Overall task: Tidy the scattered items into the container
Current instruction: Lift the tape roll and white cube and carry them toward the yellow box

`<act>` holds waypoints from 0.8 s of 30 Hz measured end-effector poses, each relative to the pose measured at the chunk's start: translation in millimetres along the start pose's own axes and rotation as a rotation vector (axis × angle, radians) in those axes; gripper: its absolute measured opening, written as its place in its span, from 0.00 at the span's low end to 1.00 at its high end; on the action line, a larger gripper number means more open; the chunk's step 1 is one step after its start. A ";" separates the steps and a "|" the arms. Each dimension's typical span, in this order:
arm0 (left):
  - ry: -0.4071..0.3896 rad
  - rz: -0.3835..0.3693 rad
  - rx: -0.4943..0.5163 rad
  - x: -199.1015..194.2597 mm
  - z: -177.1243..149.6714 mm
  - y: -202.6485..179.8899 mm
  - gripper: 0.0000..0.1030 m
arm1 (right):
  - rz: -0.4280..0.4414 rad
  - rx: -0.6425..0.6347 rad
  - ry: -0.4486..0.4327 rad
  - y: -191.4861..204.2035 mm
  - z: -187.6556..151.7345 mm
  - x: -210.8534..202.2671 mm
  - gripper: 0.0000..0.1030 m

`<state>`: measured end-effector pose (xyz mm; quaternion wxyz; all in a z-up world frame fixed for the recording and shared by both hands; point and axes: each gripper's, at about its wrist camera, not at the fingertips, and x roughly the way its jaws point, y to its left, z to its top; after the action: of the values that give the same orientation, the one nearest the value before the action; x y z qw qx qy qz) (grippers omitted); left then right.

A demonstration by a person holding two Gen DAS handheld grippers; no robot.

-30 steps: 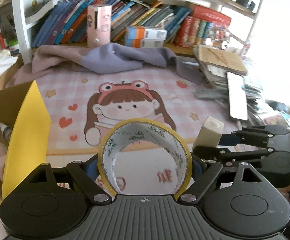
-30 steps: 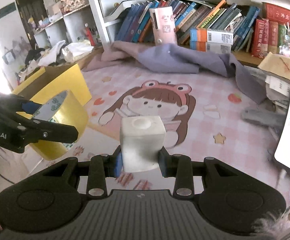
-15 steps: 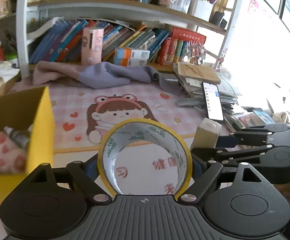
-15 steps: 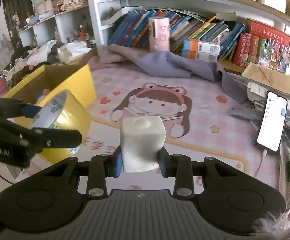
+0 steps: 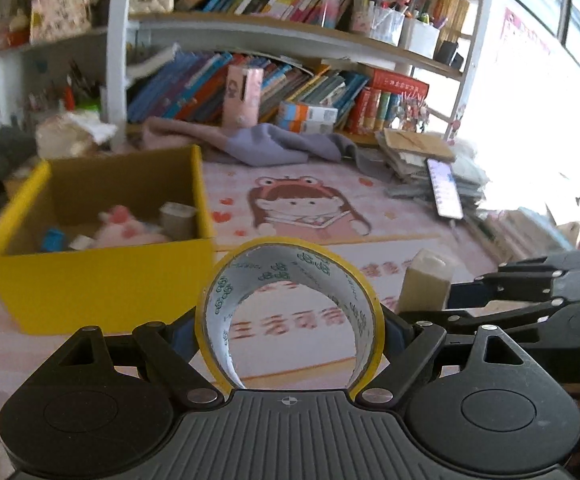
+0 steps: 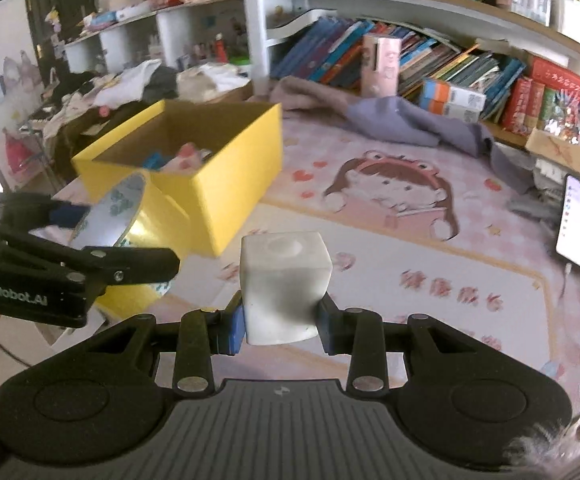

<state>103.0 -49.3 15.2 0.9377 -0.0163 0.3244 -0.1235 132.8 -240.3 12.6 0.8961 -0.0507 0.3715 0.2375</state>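
Observation:
A yellow tape roll (image 5: pixel 286 258) stands upright between the jaws of my left gripper (image 5: pixel 290 322), which is shut on its sides. The white cube block (image 6: pixel 284 284) with a round dimple on top is clamped in my right gripper (image 6: pixel 284 320). The yellow cardboard box (image 5: pixel 90 276) sits on the mat ahead and left of both grippers, holding a pink plush, a blue piece and a small roll. In the right wrist view the left gripper (image 6: pixel 110 236) carries the tape roll (image 6: pixel 118 208) just in front of the box (image 6: pixel 238 184). The left wrist view shows the block (image 5: pixel 425 284) at lower right.
A pink mat with a cartoon girl (image 5: pixel 305 208) covers the desk. A grey-purple cloth (image 5: pixel 282 144) lies at the back under the bookshelf (image 5: pixel 290 40). A phone (image 5: pixel 443 194) rests on a stack of papers at the right.
Both grippers have drawn back from the shelf and shifted left, each keeping its item. The yellow box, cut off at the left edge before, now shows in full with its contents.

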 end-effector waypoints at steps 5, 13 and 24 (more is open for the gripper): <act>-0.032 0.045 -0.031 -31.6 -17.7 19.2 0.84 | 0.034 -0.085 0.013 43.5 -0.9 -3.4 0.32; -0.067 0.094 -0.094 -68.2 -39.3 42.2 0.84 | 0.093 -0.196 0.013 95.0 -0.1 -7.2 0.32; -0.070 0.164 -0.107 -85.1 -40.7 62.8 0.84 | 0.141 -0.239 0.001 122.0 17.7 2.0 0.32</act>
<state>27.4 34.2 27.5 0.9531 -0.0438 0.2980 -0.0281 88.9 -127.2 34.3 0.8645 -0.1308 0.3438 0.3424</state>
